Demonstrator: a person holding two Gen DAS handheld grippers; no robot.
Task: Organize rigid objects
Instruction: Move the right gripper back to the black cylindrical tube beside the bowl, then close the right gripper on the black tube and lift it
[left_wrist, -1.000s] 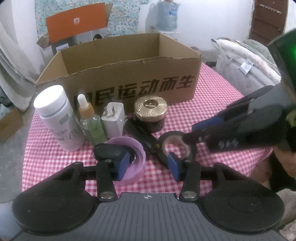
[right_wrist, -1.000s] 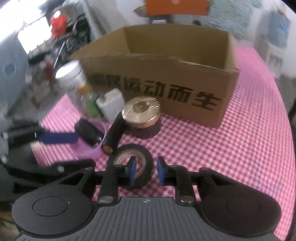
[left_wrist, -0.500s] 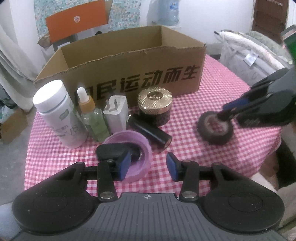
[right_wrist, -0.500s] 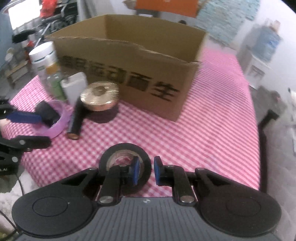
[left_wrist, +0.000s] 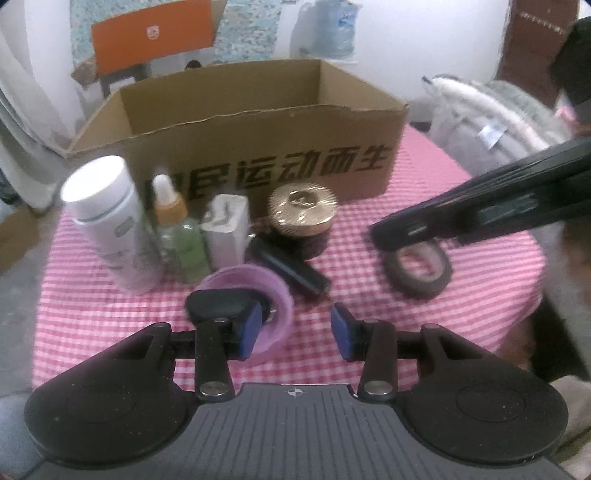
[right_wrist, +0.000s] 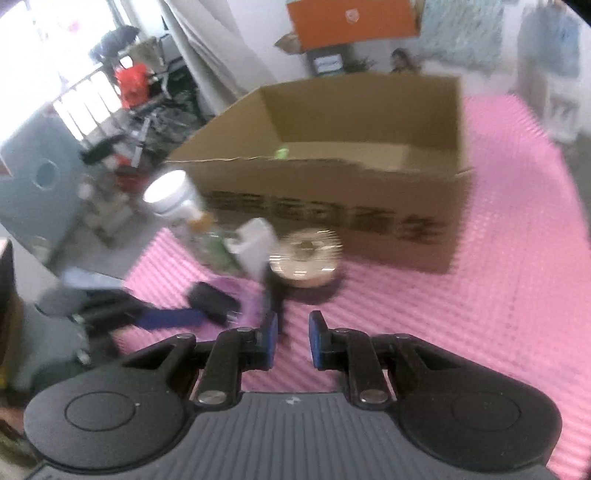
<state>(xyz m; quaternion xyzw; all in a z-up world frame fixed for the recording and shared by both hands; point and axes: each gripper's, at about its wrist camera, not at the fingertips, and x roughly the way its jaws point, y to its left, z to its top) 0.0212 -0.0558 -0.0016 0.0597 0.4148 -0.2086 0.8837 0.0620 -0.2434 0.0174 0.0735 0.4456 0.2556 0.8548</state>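
A black tape roll (left_wrist: 417, 267) lies flat on the checked tablecloth (left_wrist: 369, 229) at the right. My right gripper (right_wrist: 291, 338) is open and empty; in the left wrist view its body (left_wrist: 480, 210) hovers just above the roll. My left gripper (left_wrist: 295, 328) is open and empty, low over the cloth, beside a black adapter (left_wrist: 218, 304) in a purple dish (left_wrist: 255, 284). A white bottle (left_wrist: 107, 221), dropper bottle (left_wrist: 177, 236), white charger (left_wrist: 225, 232), gold-lidded jar (left_wrist: 301, 218) and black tube (left_wrist: 291, 269) stand before the open cardboard box (left_wrist: 258, 147).
The table edge runs close on the right and front. A bundle of fabric (left_wrist: 491, 110) lies beyond the table at the right. Clutter and shelving (right_wrist: 122, 110) stand off to the left of the box in the right wrist view.
My right gripper carried the tape roll to the right side of the table, let it go and opened. It has swung back toward the objects. My left gripper stayed put.
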